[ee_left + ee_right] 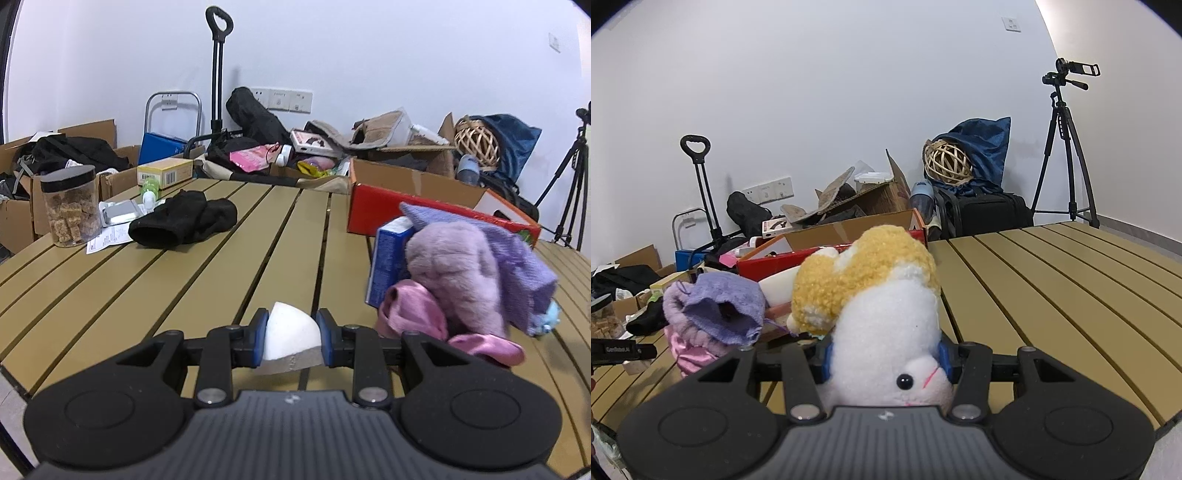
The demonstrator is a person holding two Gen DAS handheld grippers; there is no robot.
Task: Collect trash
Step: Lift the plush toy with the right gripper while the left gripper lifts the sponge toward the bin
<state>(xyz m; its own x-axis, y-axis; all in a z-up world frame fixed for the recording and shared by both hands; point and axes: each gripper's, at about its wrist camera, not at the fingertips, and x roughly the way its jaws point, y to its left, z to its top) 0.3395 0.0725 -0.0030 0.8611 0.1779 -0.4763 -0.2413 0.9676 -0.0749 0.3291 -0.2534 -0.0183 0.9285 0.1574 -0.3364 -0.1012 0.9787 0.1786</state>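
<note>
Nearest me, my left tool [291, 338] is clamped on a white foam wedge [290, 341], held just above the slatted surface [184, 295]. My right tool [884, 360] grips a white-and-yellow plush toy [882, 314] upside down. Purple cloths [480, 266] lie heaped beside a red box [373, 210].

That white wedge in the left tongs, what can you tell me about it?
The white wedge looks like a piece of foam: matte white with a rounded top that comes to a blunt peak, and a flat grey cut face underneath bearing a faint mark. The left tongs are shut on it, blue pads pressing its two sides, and hold it above the slatted table. Nothing else touches it.
</note>
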